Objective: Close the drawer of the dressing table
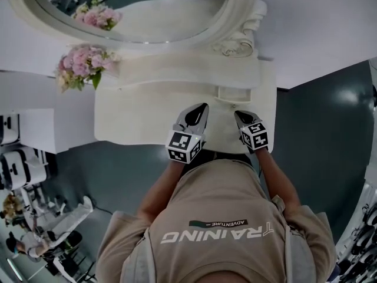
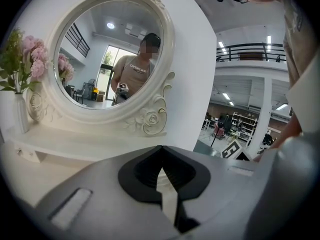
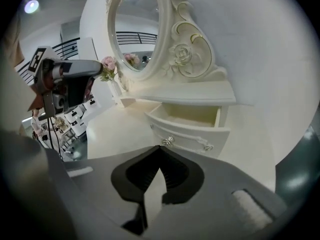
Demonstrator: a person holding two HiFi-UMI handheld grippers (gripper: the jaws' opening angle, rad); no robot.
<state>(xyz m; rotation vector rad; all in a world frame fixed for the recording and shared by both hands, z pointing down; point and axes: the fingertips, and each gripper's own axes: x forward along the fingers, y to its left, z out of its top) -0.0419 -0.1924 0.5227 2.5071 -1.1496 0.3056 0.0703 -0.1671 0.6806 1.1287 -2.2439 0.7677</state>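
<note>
White from edge to edge, the desk (image 1: 141, 114) spreads out ahead of both pairs of fingers. Its oval mirror (image 1: 141, 10) rises at the back. The drawer (image 3: 187, 134) stands pulled out under the shelf at the foot of the mirror's carved scroll, so its front sits proud of the case and its pale inside shows.

Your right gripper (image 3: 161, 151) looks straight at that front. The drawer lies ahead of its fingers and a little above their tips, near but clearly apart, with bare desk top between them. Those fingers are pressed together with nothing between them. That suits the job, I judge: a push needs no grasp, and joined tips make one blunt end to set against the panel.

Your left gripper (image 2: 161, 151) also has its fingers closed and empty. They aim at the mirror frame, and its own view does not show the drawer, which lies off to their right. It looks to be waiting.

The pink flowers (image 1: 82, 66) stand well off to the left of both grippers, out of the way. Two small metal knobs (image 3: 168, 141) mark the drawer front, and the flat between them is probably the best place to push.
</note>
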